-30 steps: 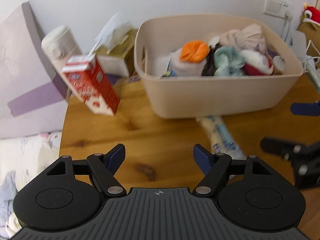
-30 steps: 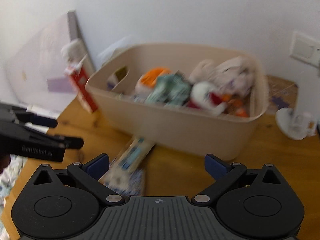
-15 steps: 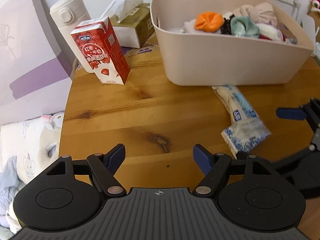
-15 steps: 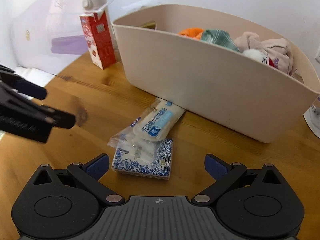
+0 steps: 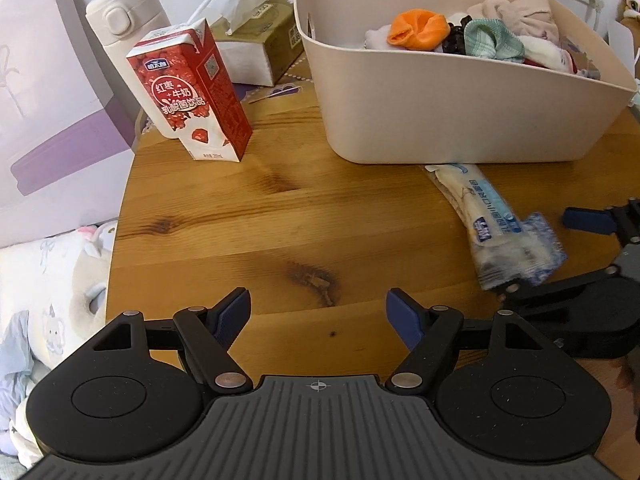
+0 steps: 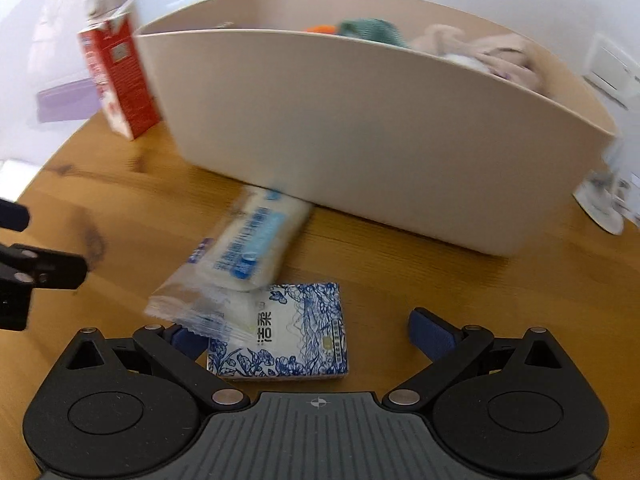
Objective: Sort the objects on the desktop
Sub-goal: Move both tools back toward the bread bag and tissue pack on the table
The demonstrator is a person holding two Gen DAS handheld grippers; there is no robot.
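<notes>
Counter [image 5: 256, 216] of wood: far left, a red milk carton [image 5: 192, 96]; left gripper [image 5: 318, 312] wide, empty; a beige basket [image 5: 440, 112] far; right gripper [image 6: 304, 336] wide around a blue-patterned tissue pack [image 6: 296, 332], a snack packet [image 6: 244, 248] overlapping it.

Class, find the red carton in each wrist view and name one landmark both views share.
Left wrist: red carton stands upper left, left of the bin.
Right wrist: red carton stands upper left, partly behind the bin's left end.
Shared landmark: beige bin.

Bright daylight, fisheye warp, motion blur
</notes>
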